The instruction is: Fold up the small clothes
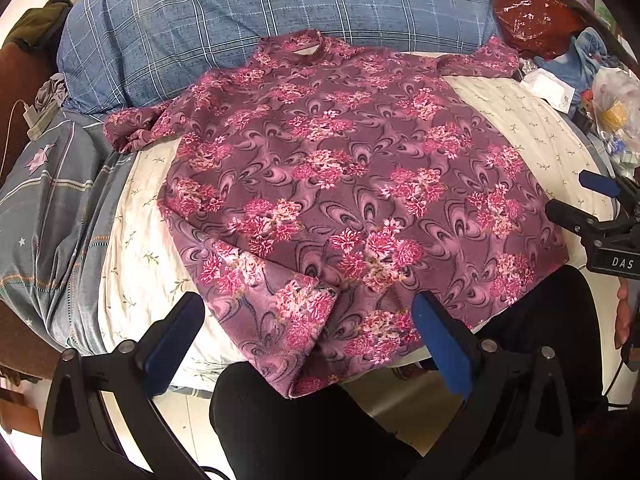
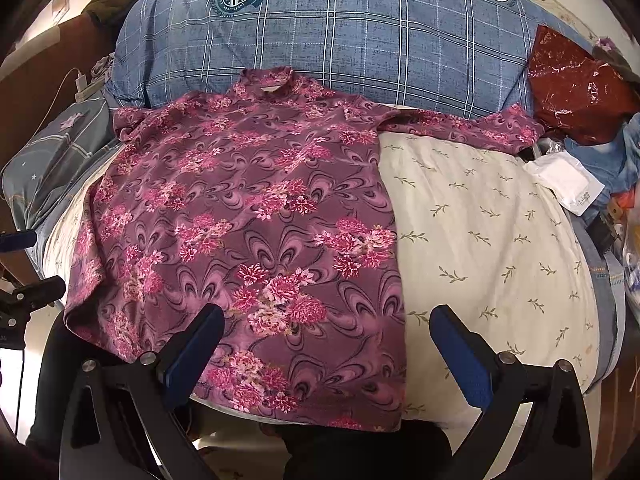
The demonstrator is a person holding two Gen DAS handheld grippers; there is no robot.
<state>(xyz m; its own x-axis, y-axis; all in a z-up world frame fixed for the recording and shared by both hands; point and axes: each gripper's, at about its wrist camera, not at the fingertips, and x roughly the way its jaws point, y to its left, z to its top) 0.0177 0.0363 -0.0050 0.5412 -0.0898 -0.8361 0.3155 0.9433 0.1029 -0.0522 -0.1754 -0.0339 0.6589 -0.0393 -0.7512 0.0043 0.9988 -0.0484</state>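
Floral shirt [image 1: 340,184] spread flat on bed [image 2: 492,240], straight ahead of both tools, hem nearest. No fold made yet, so basically at start. Left tool [image 1: 308,344] wide open, empty; right tool [image 2: 328,352] same. Sleeves, body all left.
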